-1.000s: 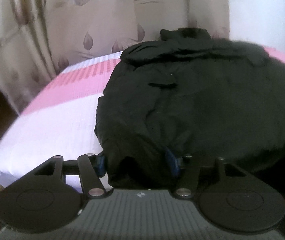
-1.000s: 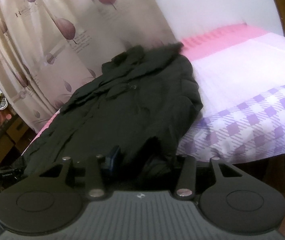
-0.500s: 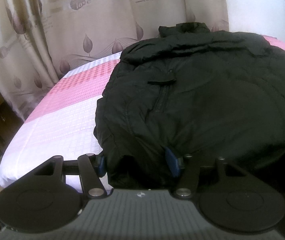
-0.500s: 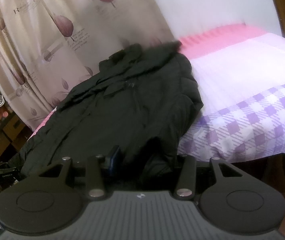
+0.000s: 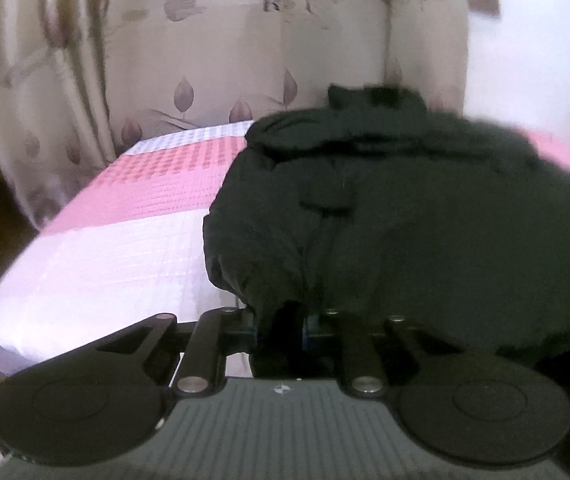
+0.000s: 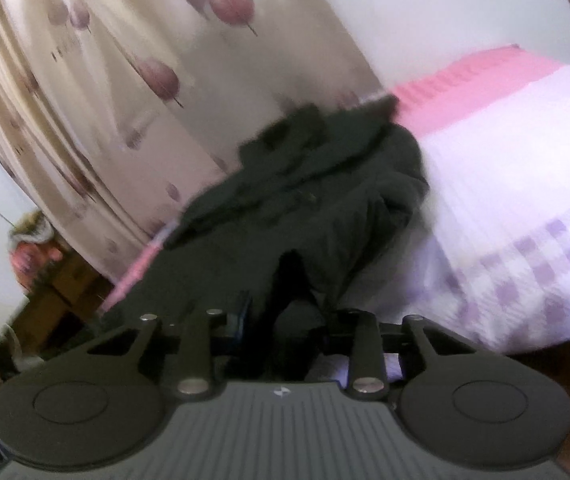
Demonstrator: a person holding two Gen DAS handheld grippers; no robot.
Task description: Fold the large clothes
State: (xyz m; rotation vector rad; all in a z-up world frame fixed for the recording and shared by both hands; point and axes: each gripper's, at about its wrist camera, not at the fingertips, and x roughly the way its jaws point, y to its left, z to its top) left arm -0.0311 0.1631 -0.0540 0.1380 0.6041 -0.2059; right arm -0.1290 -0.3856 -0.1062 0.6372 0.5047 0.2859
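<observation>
On the bed, both grippers' fingers pinch the hem of a bulky, soft black jacket: left gripper, right gripper.

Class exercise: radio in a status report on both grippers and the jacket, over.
Left gripper shut on black jacket hem. Right gripper shut on same hem. Jacket lies on bed, collar far. Nothing in the way.

A plain black padded jacket lies on a bed cover banded pink, white and lilac-and-white check toward its near edge, before beige curtains printed with mauve leaves and tulips.
</observation>
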